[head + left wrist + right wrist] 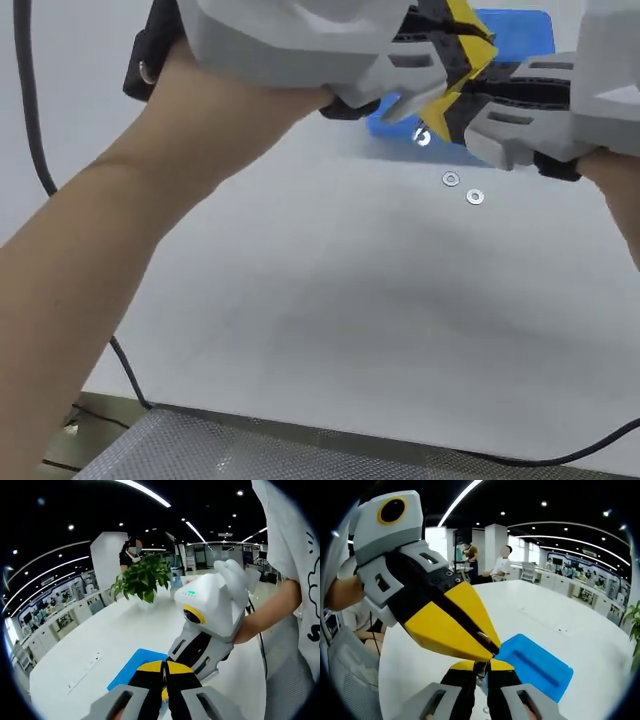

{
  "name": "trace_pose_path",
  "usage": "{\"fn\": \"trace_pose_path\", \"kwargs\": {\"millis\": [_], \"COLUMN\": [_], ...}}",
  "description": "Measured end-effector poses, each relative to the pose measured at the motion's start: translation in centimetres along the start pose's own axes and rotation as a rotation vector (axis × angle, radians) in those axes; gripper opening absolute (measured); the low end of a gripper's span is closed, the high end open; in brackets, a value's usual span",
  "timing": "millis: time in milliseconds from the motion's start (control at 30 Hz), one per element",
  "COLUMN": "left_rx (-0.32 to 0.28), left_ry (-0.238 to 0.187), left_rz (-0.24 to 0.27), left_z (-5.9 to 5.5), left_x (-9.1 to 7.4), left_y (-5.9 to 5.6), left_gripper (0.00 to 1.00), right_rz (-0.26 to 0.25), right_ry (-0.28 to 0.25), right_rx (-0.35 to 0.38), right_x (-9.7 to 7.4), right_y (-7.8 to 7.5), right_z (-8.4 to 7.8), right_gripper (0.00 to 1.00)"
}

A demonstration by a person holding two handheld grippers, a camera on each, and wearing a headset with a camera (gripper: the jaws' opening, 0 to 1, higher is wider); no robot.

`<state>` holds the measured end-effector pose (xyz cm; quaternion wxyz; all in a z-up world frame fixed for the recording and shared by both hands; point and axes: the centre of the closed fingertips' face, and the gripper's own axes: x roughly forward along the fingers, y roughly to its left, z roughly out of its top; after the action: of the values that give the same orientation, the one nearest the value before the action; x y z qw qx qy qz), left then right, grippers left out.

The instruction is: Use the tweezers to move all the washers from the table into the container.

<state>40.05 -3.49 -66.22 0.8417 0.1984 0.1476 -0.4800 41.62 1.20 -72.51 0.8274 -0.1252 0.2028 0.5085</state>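
Observation:
Two small metal washers lie on the white table, just in front of the blue container. Above them my two grippers meet tip to tip. The left gripper reaches in from the left with its yellow jaws shut. My right gripper comes from the right, shut on a thin metal piece that looks like the tweezers, whose shiny tip pokes out below, over the container's near edge. In the right gripper view, the left gripper's tip rests just above my own right gripper, with the container beyond.
A black cable runs down the table's left side and another crosses the near right corner. A mesh chair sits below the table's front edge. A potted plant stands far across the table. The near half of the table is bare.

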Motion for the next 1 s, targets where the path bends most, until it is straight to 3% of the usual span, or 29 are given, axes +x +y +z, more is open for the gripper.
{"fn": "trace_pose_path", "kwargs": {"millis": [267,533,1000], "left_rx": [0.016,0.025,-0.027], "left_ry": [-0.024,-0.013,0.042], "left_rz": [0.042,0.065,0.066], "left_z": [1.1,1.1,-2.2], "left_x": [-0.3,0.3,2.5], "left_y": [2.4,3.4,4.3], "left_gripper": [0.00,0.00,0.00], "right_rz": [-0.027,-0.060,-0.066], "right_ry": [-0.033,-0.025,0.066], "right_rx": [-0.018,-0.053,-0.064], "right_x": [0.9,1.7,4.2], "right_y": [-1.2,-2.2,-3.6], "right_z": [2.3,2.6,-0.8], "right_gripper": [0.03,0.03,0.03]}}
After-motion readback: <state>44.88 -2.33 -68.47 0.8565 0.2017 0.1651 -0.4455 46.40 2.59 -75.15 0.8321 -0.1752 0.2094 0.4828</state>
